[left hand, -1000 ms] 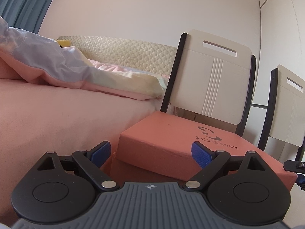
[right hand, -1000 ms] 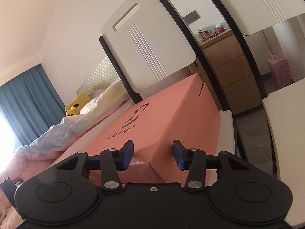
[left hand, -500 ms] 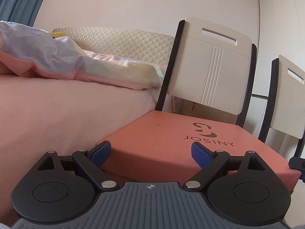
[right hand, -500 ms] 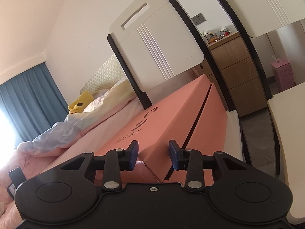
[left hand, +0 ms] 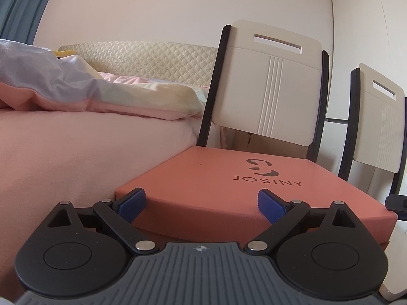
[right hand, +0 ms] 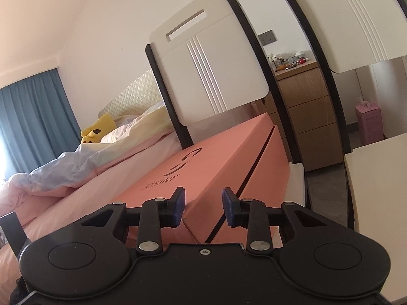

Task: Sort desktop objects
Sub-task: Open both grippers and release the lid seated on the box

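Salmon-pink lidded cardboard box (left hand: 229,185) sits on white chair seat (right hand: 296,178), lid down. Prob light, stiff, smooth-sided; best taken at lid edges/corners. Left gripper (left hand: 202,204) jaws wide w/ nothing between, right gripper (right hand: 202,207) jaws narrower, straddling box corner.

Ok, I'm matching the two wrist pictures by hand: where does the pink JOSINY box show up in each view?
Left wrist: the pink JOSINY box fills the lower centre, its lid seen from a corner, just beyond the open left gripper.
Right wrist: the box runs from bottom centre up toward the middle, its side seam visible, ahead of the open right gripper.
Shared landmark: the white chair back behind the box.
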A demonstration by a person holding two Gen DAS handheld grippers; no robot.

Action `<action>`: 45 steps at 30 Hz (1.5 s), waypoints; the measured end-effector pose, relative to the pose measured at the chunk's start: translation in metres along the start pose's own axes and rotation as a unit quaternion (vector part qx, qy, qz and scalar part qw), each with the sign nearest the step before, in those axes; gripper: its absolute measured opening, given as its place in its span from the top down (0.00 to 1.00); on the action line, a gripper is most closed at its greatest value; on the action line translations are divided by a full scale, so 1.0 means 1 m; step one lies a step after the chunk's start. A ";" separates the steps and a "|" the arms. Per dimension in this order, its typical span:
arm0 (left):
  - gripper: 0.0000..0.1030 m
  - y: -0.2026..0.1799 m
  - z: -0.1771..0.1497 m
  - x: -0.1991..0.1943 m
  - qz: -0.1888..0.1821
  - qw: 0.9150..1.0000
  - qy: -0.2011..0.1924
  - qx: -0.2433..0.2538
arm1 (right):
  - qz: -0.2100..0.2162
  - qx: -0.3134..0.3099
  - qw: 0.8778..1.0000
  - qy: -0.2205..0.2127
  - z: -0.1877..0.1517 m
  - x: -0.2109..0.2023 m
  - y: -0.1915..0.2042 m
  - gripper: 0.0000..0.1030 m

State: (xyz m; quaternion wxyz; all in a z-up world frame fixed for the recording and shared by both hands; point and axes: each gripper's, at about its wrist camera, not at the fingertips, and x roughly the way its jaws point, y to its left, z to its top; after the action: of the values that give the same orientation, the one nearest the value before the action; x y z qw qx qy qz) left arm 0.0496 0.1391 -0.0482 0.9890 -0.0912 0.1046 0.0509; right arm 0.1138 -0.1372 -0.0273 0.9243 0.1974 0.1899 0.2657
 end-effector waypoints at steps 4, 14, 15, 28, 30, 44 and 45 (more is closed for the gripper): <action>0.04 -0.005 -0.002 0.000 -0.014 1.000 -0.004 0.013 | -0.002 -0.001 1.000 -0.001 0.000 -0.005 -0.003 0.59; 0.02 -0.051 -0.017 -0.012 -0.131 0.981 -0.021 0.141 | -0.001 -0.014 1.000 0.018 -0.003 -0.005 -0.001 0.44; 0.02 -0.054 -0.020 -0.012 -0.131 0.979 -0.024 0.152 | -0.004 -0.026 0.999 0.027 -0.004 -0.003 0.002 0.44; 0.02 -0.026 -0.008 -0.006 -0.093 0.994 -0.019 0.053 | -0.050 -0.158 0.982 0.094 -0.032 0.019 0.027 0.54; 0.02 -0.026 -0.008 -0.006 -0.094 0.994 -0.017 0.052 | -0.053 -0.171 0.979 0.095 -0.035 0.019 0.031 0.54; 0.02 -0.027 -0.010 -0.009 -0.091 0.994 -0.012 0.056 | -0.054 -0.238 0.964 0.106 -0.039 0.027 0.048 0.54; 0.02 -0.027 -0.010 -0.009 -0.091 0.994 -0.011 0.056 | -0.057 -0.253 0.960 0.108 -0.040 0.028 0.050 0.54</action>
State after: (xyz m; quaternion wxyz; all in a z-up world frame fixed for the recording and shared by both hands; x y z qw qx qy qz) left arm 0.0421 0.1102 -0.0515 0.9942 -0.0440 0.0874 -0.0445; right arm 0.0967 -0.0720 -0.0448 0.9315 -0.0841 0.2261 0.2721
